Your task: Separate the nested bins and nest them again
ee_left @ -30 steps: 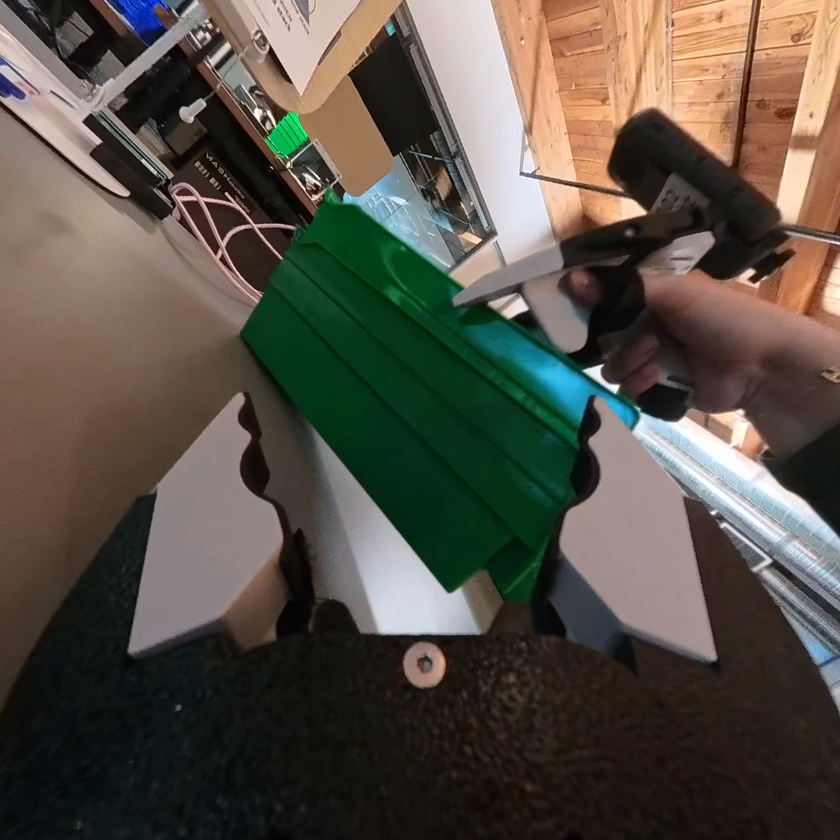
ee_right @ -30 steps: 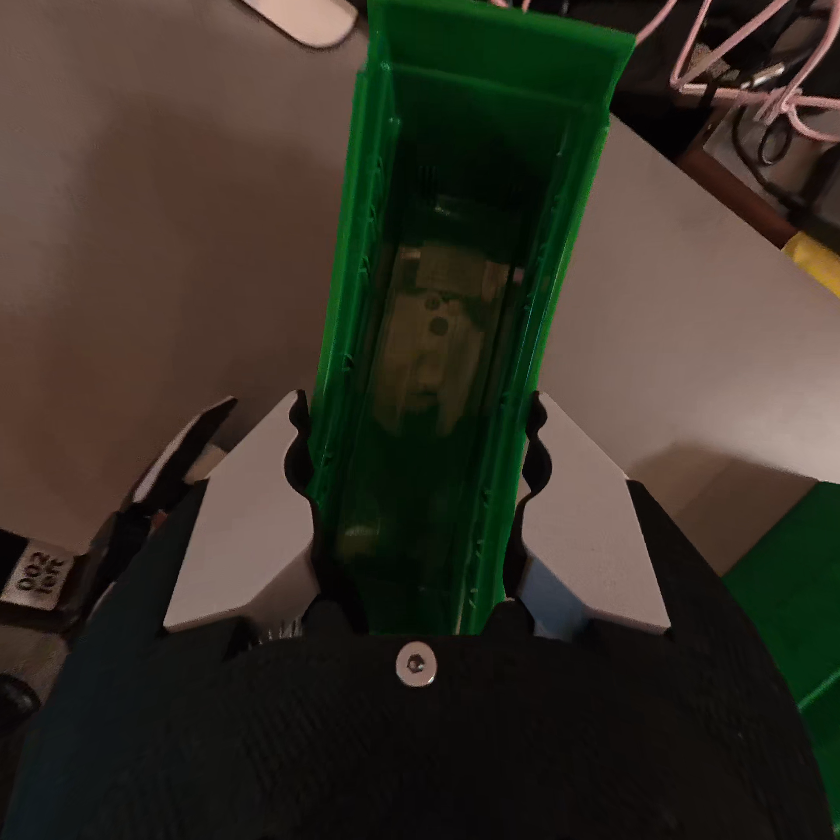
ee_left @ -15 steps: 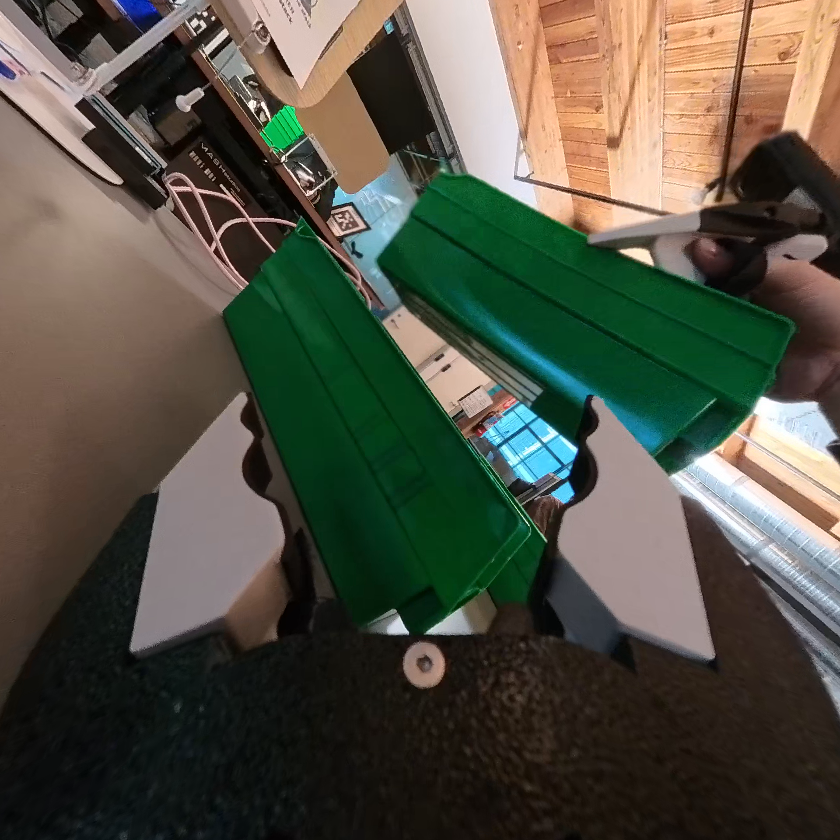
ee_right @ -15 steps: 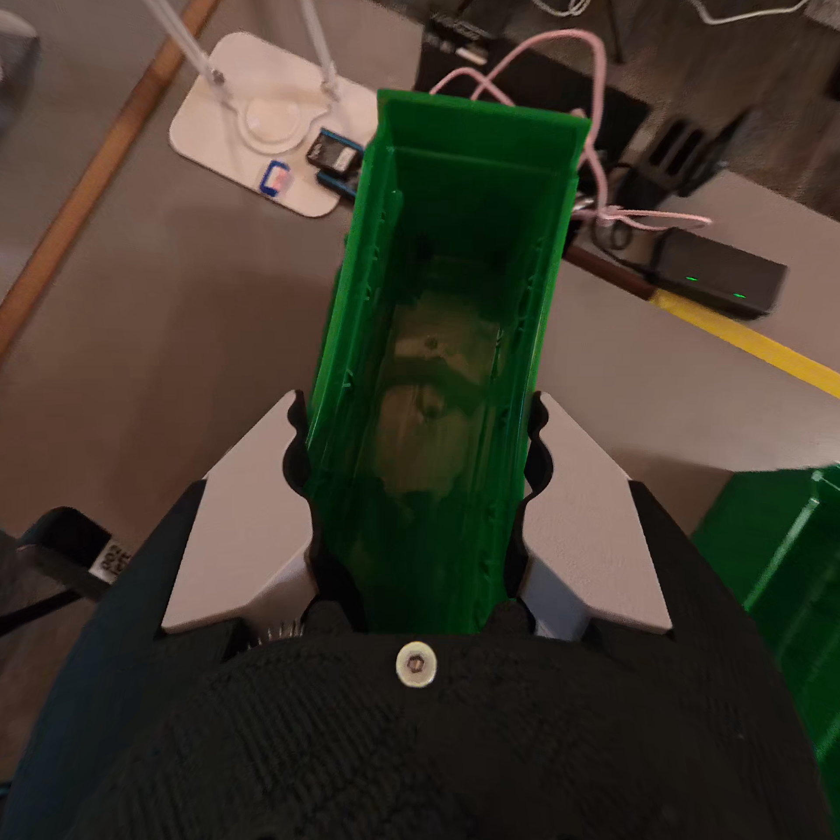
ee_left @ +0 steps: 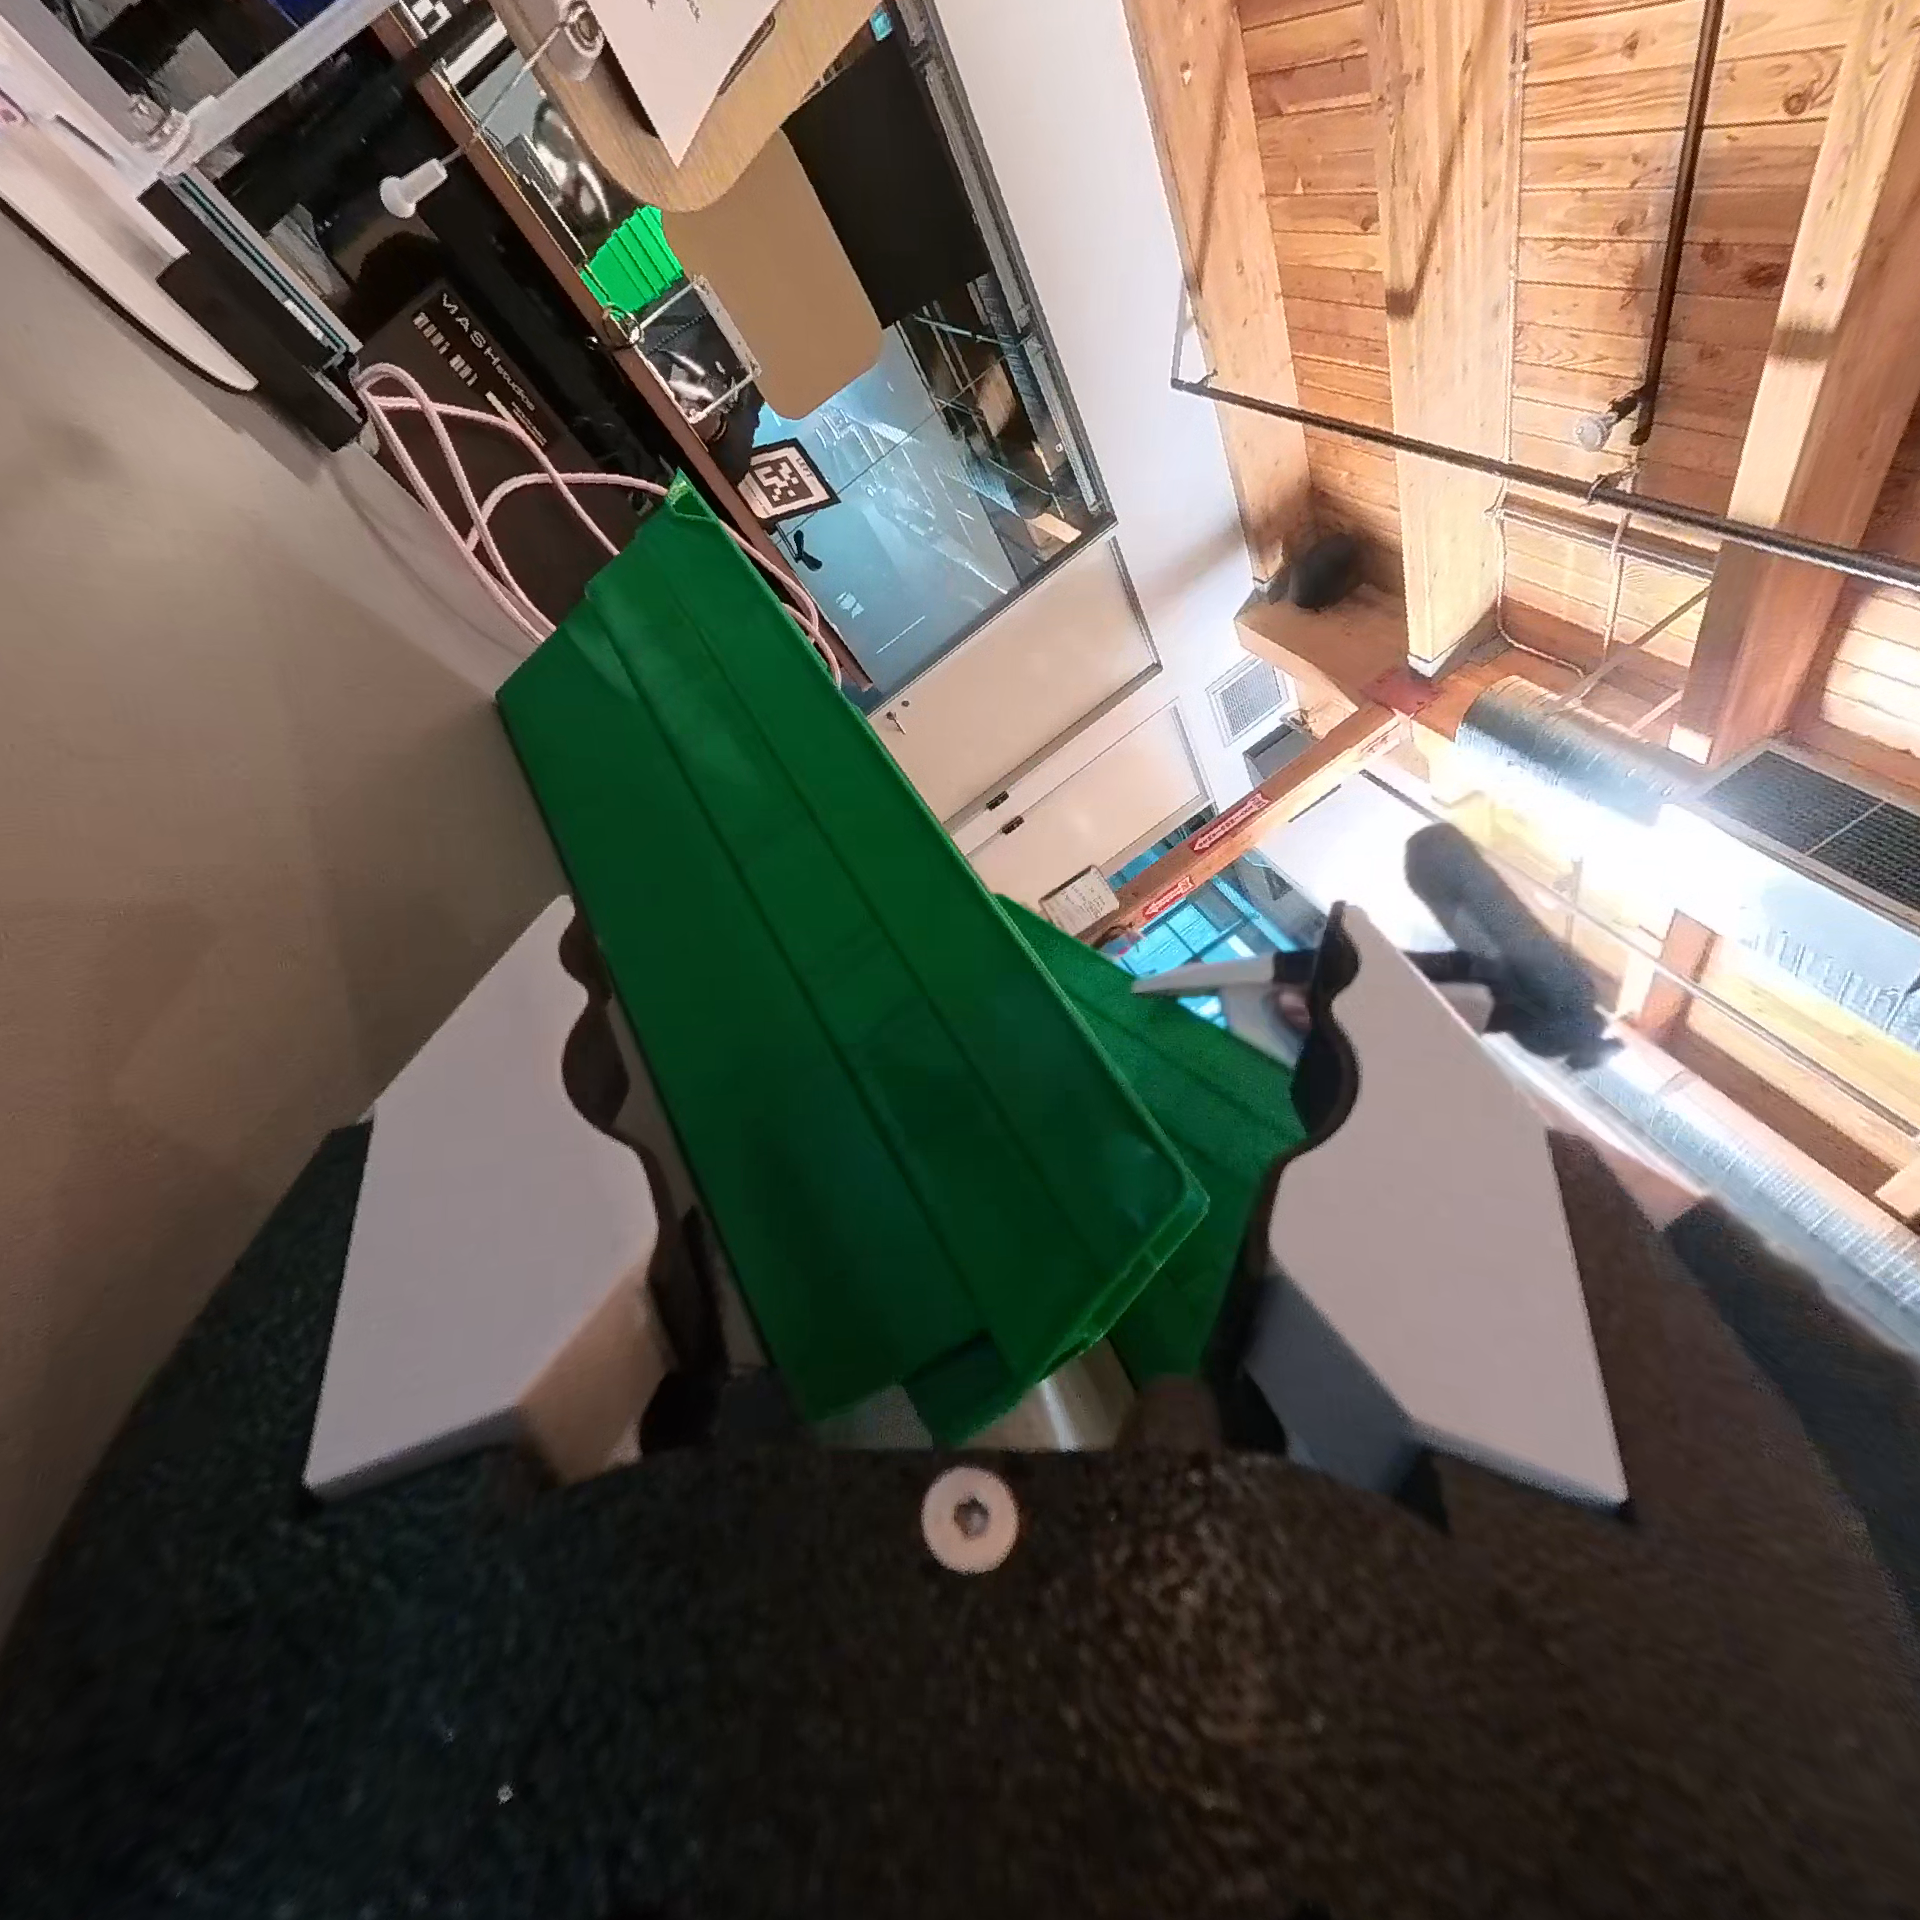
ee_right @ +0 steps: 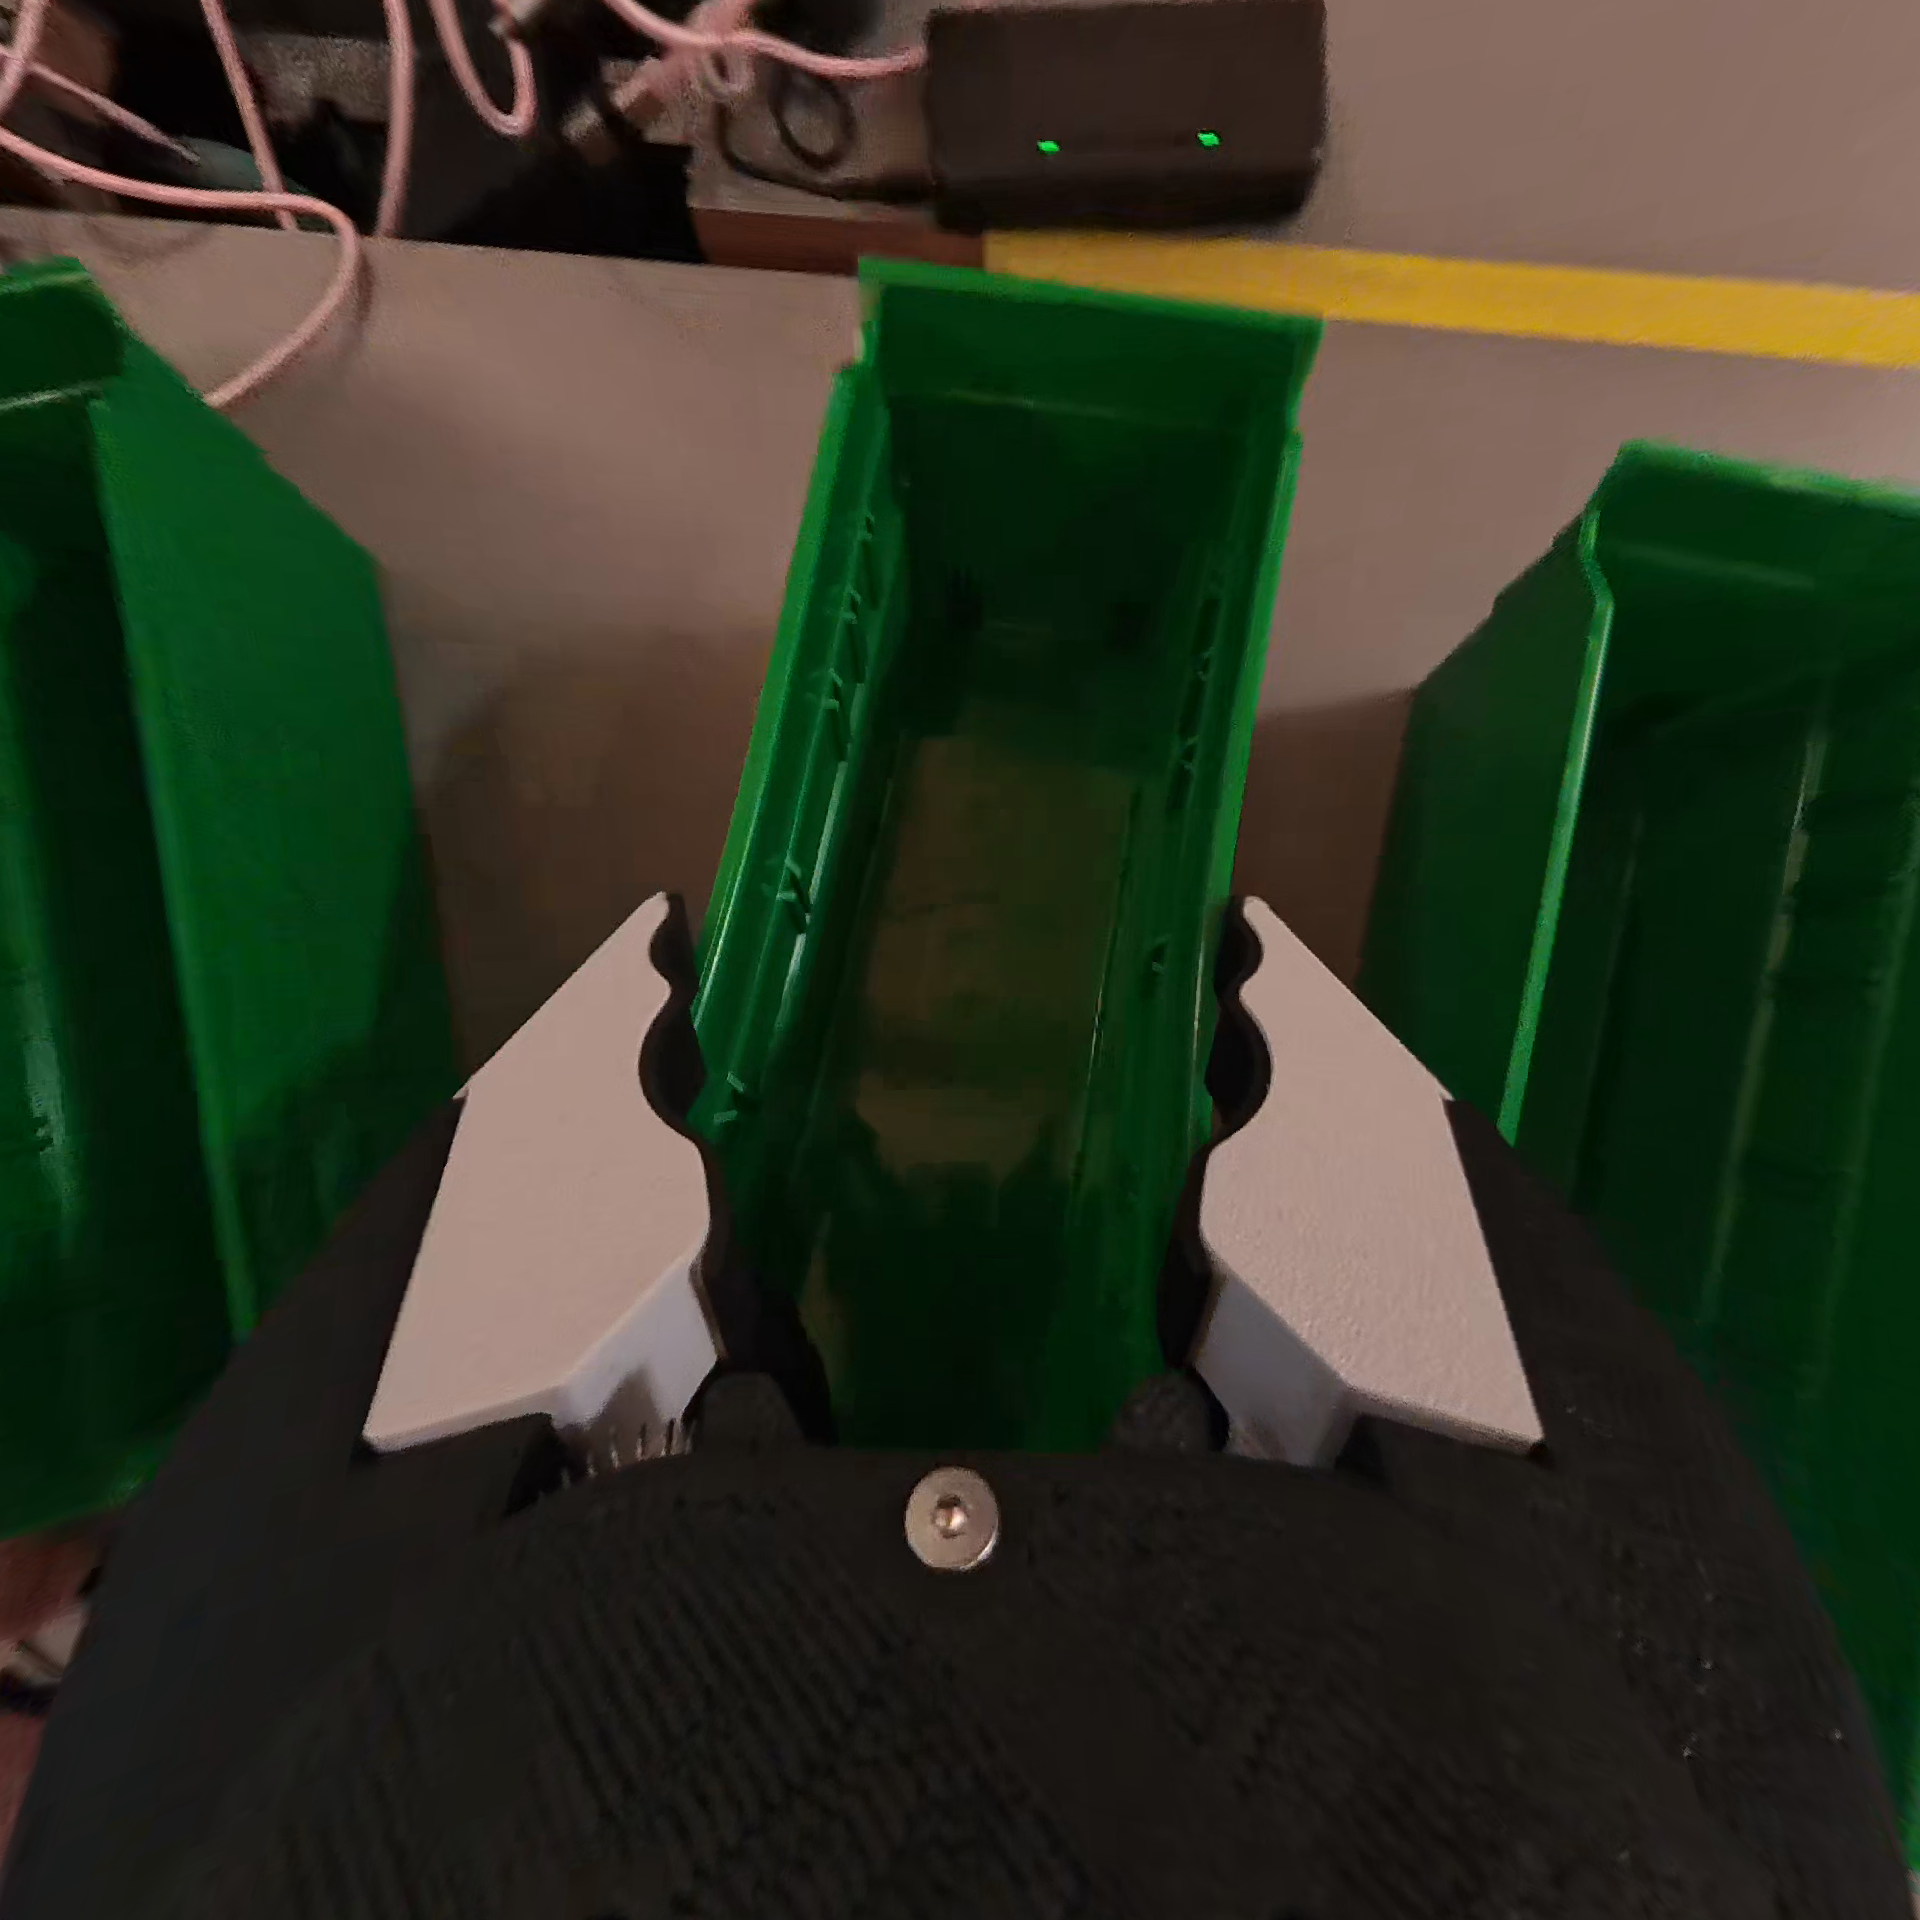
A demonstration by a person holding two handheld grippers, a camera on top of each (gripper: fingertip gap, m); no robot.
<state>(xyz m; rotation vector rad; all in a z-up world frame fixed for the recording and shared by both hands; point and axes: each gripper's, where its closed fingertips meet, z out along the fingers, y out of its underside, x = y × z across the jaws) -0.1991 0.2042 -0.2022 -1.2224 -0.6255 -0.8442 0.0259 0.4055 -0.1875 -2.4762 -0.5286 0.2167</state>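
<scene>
My left gripper (ee_left: 956,935) is shut on a green bin (ee_left: 831,987), seen side-on and tilted over the grey table (ee_left: 208,831). My right gripper (ee_right: 956,914) is shut on a second green bin (ee_right: 1039,727), gripping its two long walls with the open top facing the camera. In the left wrist view this second bin (ee_left: 1174,1060) shows low behind the first, with a finger of the right gripper (ee_left: 1216,977) on it. In the right wrist view the bin at the left (ee_right: 208,831) is separate from the held one. A third green bin (ee_right: 1714,883) stands at the right.
The grey table (ee_right: 571,499) ends at a far edge with a yellow strip (ee_right: 1455,301). Beyond it lie a black box with green lights (ee_right: 1122,135) and pink cables (ee_right: 332,260). Shelves, a cardboard sheet (ee_left: 769,260) and wooden beams are in the background.
The right gripper lifted its bin out of the bin in the left gripper, swung it up and away, then brought it down beside it. The left gripper kept hold of its bin.
</scene>
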